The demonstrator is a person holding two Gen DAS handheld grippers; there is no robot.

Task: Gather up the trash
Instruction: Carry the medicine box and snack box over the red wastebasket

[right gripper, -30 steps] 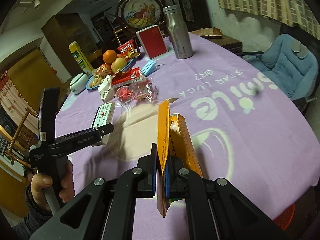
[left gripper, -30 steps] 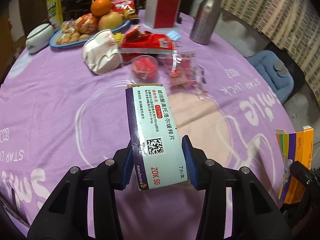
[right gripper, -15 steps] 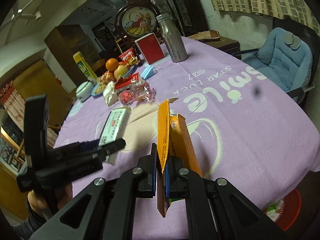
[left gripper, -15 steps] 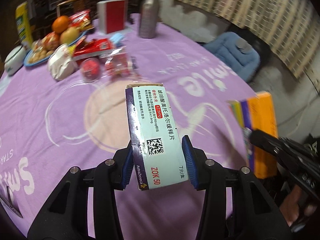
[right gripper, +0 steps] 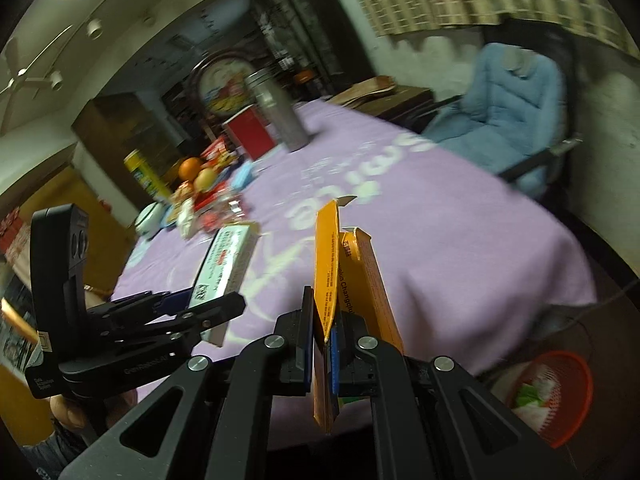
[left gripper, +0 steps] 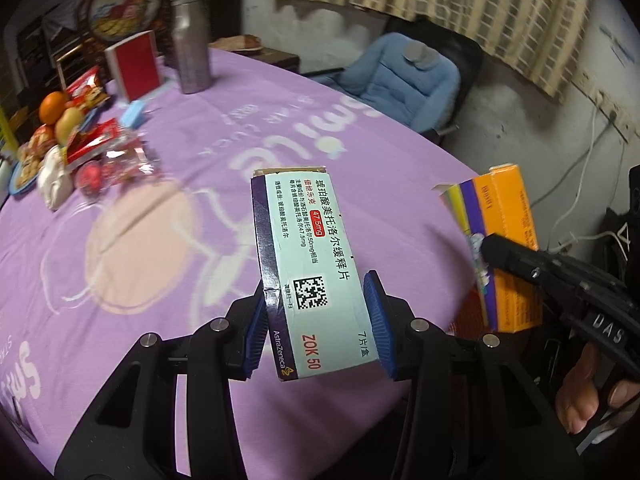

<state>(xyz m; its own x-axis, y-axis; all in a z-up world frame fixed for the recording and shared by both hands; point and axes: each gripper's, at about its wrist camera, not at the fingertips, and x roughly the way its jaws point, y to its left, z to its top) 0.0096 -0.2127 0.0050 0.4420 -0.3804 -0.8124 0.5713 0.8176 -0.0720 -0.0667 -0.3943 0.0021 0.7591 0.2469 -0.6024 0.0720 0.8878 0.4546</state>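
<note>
My left gripper (left gripper: 318, 320) is shut on a pale green and purple medicine box (left gripper: 308, 256), held above the near edge of the purple tablecloth (left gripper: 168, 264). The same medicine box (right gripper: 224, 264) shows at the left of the right wrist view, in the left gripper (right gripper: 200, 312). My right gripper (right gripper: 322, 344) is shut on one flap of an opened orange carton (right gripper: 348, 280), which stands upright between its blue pads. That orange carton (left gripper: 504, 240) appears at the right of the left wrist view, past the table's edge. A red mesh trash basket (right gripper: 556, 396) with some waste in it stands on the floor at the lower right.
Far across the table sit a fruit plate (left gripper: 52, 116), red snack wrappers (left gripper: 108, 148), a red box (left gripper: 136, 64) and a steel bottle (left gripper: 190, 40). A blue padded chair (left gripper: 408, 80) stands beyond the table. A hand (left gripper: 592, 396) holds the right tool.
Both grippers have swung to the right, away from the table's middle toward its edge, each keeping its box. The chair, wall and red basket have come into view.
</note>
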